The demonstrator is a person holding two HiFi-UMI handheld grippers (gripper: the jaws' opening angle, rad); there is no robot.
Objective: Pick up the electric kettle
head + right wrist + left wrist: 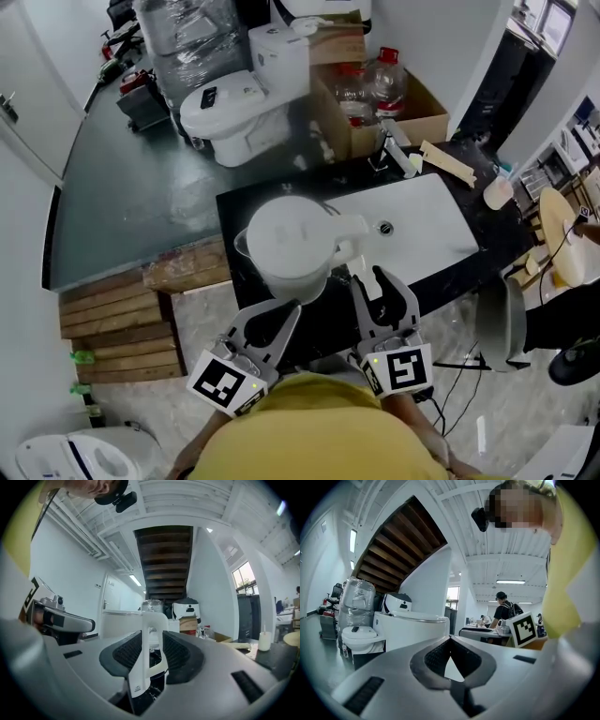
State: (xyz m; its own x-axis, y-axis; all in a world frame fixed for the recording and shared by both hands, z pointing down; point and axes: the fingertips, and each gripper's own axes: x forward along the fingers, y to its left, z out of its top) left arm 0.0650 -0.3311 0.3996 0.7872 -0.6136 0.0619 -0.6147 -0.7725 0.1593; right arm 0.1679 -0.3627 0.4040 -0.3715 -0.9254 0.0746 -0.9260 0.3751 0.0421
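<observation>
The white electric kettle [289, 246] stands on the black counter [234, 211] with its lid on and its handle [372, 284] pointing toward me. My right gripper [377, 279] is level, and the handle [149, 639] stands upright between its two black pads, which do not clamp it. My left gripper [281, 309] sits low in front of the kettle body [412, 630], its tips together with nothing between them [450, 639]. Both grippers show their marker cubes near my yellow shirt.
A white sink basin [422, 225] with a faucet [398, 155] lies right of the kettle. Behind it are a cardboard box of bottles [375, 94] and a white toilet [234, 108]. A wooden pallet [112, 319] lies at the left, and a cup [497, 192] stands at the counter's right end.
</observation>
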